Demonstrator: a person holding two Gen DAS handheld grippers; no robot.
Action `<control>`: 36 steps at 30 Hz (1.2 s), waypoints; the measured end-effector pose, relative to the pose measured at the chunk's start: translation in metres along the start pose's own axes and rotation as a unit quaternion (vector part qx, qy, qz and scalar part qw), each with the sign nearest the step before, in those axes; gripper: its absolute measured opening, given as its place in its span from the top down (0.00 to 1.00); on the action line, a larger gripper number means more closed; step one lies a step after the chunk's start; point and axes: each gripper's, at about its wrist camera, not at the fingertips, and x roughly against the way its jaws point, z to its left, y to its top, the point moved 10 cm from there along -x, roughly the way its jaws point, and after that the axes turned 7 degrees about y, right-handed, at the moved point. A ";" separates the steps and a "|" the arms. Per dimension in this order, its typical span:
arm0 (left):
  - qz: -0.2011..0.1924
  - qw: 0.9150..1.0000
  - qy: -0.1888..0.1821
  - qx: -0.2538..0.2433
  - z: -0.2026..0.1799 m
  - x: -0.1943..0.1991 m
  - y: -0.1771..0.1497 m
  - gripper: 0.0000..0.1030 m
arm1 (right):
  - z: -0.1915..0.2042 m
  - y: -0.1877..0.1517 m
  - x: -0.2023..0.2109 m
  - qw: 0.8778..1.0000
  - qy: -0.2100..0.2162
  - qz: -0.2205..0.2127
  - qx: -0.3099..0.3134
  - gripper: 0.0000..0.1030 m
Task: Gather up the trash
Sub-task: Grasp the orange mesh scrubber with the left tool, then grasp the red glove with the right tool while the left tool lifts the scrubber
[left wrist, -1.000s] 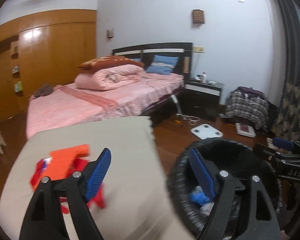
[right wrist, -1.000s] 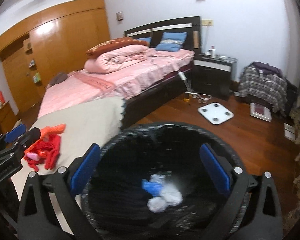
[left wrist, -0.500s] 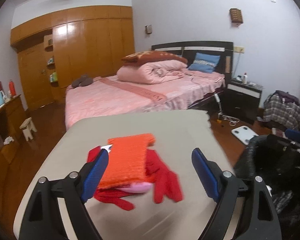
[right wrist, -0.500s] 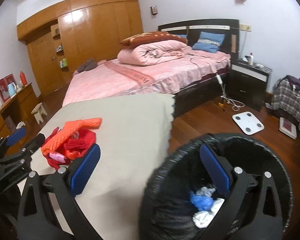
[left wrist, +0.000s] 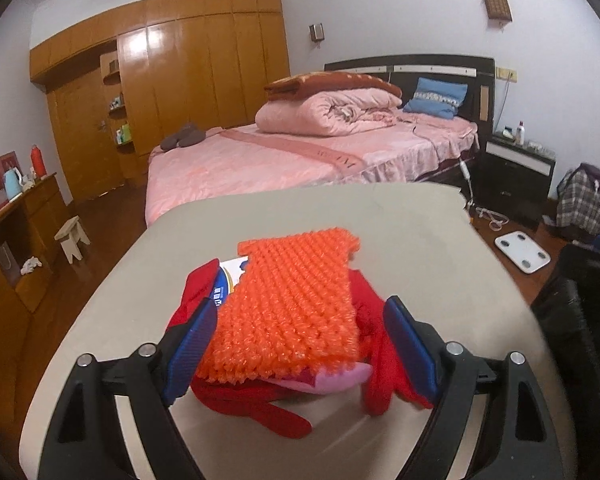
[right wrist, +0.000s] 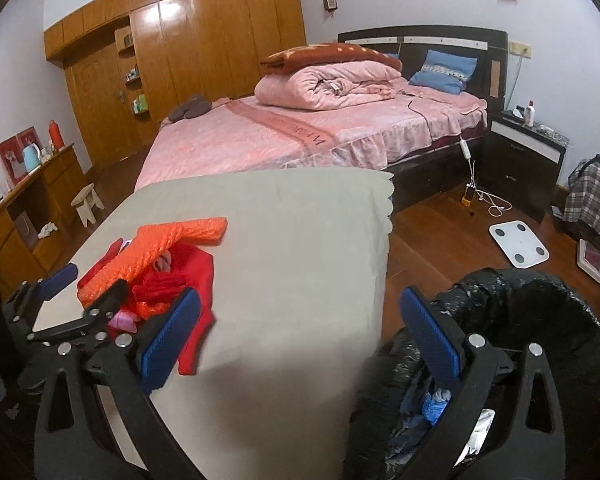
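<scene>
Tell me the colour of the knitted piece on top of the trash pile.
Bright orange; the knitted piece shows best in the left wrist view.

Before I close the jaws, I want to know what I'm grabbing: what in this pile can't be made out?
- Left wrist view: blue-and-white printed packet, mostly under the orange knobbly foam netting; print too small.
- Pink soft item, covered by that netting.
- Right wrist view: black-lined bin contents, blocked by the right gripper.
</scene>
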 end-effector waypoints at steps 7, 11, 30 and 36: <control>0.011 1.000 -0.008 0.009 0.001 -0.016 -0.007 0.28 | 0.003 -0.006 -0.010 1.000 -0.002 0.010 0.006 0.06; 0.017 1.000 -0.017 0.018 0.001 -0.018 -0.010 0.44 | 0.009 -0.007 -0.015 1.000 0.002 0.014 0.011 0.06; -0.001 0.997 0.023 0.069 0.054 0.010 -0.004 0.86 | 0.040 -0.004 -0.030 0.999 0.030 0.012 0.024 0.06; 0.002 0.997 0.031 0.071 0.065 0.008 -0.010 0.86 | 0.052 -0.013 -0.054 0.999 0.034 0.028 0.028 0.06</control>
